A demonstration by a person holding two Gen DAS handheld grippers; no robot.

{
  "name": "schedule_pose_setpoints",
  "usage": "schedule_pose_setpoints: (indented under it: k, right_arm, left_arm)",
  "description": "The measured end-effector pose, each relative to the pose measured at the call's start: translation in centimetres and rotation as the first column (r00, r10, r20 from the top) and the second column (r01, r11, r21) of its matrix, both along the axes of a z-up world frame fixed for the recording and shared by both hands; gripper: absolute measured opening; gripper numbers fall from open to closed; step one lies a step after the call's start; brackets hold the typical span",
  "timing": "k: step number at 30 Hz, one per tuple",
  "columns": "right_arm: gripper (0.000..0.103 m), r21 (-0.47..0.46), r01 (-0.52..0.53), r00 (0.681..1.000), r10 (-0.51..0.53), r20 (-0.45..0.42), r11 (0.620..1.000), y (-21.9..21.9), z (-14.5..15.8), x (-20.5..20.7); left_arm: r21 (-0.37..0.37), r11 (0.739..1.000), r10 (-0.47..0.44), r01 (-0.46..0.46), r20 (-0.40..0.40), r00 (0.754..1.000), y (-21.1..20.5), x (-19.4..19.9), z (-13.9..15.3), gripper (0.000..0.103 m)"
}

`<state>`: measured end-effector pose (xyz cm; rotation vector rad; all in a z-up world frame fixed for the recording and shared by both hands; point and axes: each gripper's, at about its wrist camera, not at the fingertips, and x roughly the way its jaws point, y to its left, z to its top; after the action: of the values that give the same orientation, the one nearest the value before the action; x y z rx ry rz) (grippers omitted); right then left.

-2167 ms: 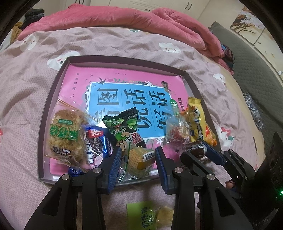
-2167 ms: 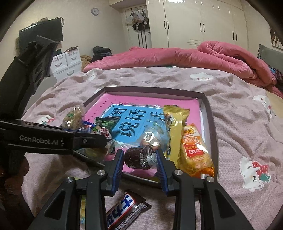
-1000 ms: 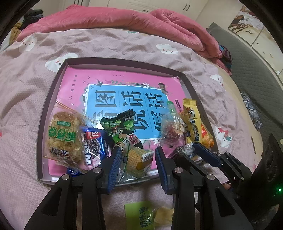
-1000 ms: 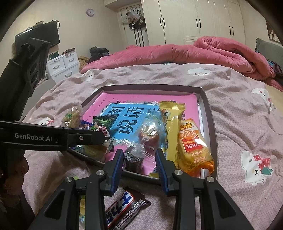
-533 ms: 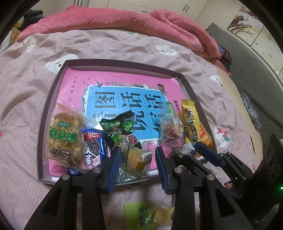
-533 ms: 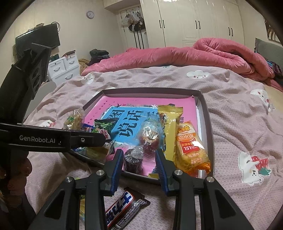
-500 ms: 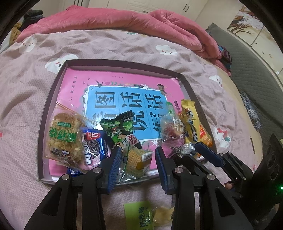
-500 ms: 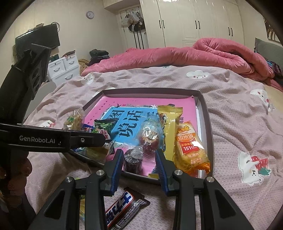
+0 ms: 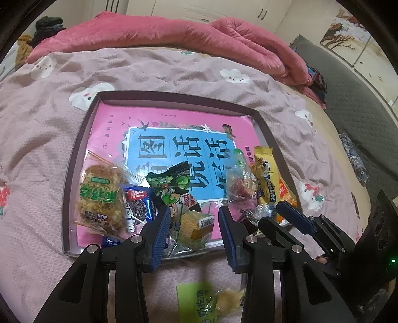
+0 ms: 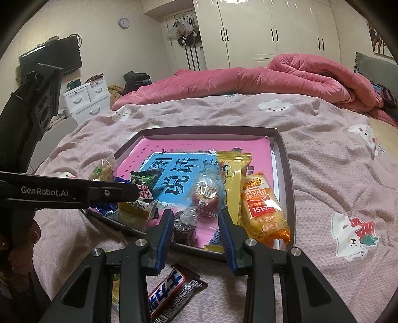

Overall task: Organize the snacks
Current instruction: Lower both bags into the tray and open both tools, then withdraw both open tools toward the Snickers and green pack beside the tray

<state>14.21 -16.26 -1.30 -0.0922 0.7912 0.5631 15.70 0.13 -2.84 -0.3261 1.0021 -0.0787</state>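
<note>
White wardrobes (image 10: 273,32), wall clock (image 10: 123,22), pink quilt (image 10: 248,79) on bed.

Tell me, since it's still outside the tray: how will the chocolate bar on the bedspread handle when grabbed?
The chocolate bar looks slim and firm, probably stiff and light. Its glossy wrapper may slip, and the soft bedspread may give underneath.

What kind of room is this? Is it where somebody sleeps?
Most likely a bedroom. The snack tray sits on a bed with a bunny-print cover, a pink quilt is bunched behind it, and white wardrobes line the wall.
</note>
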Motion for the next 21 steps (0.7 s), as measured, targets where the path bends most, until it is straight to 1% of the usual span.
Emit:
schedule_pose_setpoints:
  k: [8, 13, 16, 21]
  right_arm:
    - [0.042, 0.015, 0.02, 1.0, -0.019, -0.007, 1.0, -0.4, 0.2, 0.3]
    - [0.046, 0.028, 0.035, 0.999, -0.034, -0.008, 0.999, -0.9, 0.3, 0.5]
    - [0.047, 0.037, 0.042, 0.999, -0.042, -0.008, 0.998, -1.1, 0.5, 0.5]
    - [0.053, 0.048, 0.054, 0.999, -0.054, -0.004, 0.997, -1.5, 0.8, 0.5]
  left_arm:
    - [0.006, 1.0, -0.001, 0.001, 0.016, 1.0, -0.1, -0.2, 0.8, 0.054]
    - [0.009, 1.0, 0.003, -0.003, 0.027, 1.0, -0.1, -0.6, 1.3, 0.063]
    - [0.008, 1.0, 0.006, -0.006, 0.031, 1.0, 0.0, -0.8, 1.6, 0.064]
    - [0.011, 1.0, 0.004, -0.004, 0.041, 0.999, 0.1, -1.3, 2.1, 0.064]
